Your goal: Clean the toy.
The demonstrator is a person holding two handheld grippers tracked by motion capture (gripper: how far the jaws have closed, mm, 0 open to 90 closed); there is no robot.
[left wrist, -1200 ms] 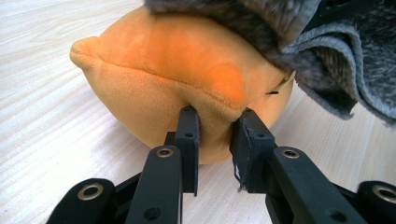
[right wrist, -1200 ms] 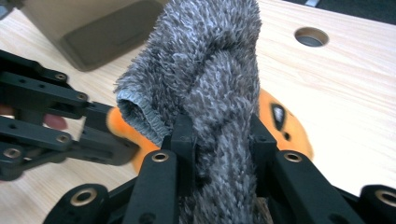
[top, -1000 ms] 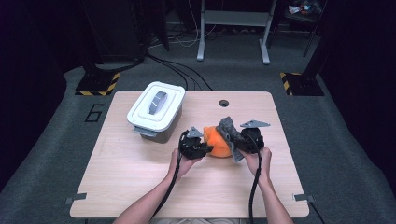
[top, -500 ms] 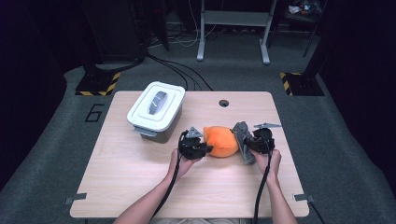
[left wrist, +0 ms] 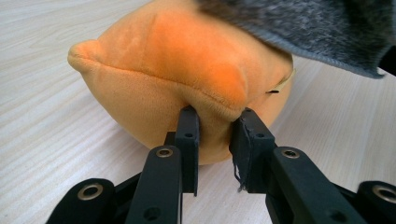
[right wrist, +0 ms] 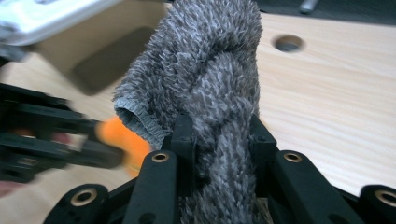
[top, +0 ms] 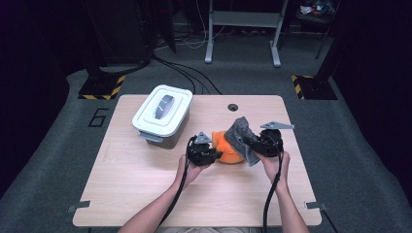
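The orange plush toy (top: 228, 148) lies on the wooden table (top: 145, 194) right of its middle, well away from every edge, with free board in front of it and a white lidded box (top: 162, 114) well apart at the back left. Compared with half a second before, the grey fuzzy cloth (top: 241, 136) now stands lifted over the toy instead of lying low beside it. The left gripper (top: 210, 154) points level at the toy and pinches a fold of plush between narrow jaws, while the right gripper (top: 252, 145), raised on its hand, is clamped on the cloth.
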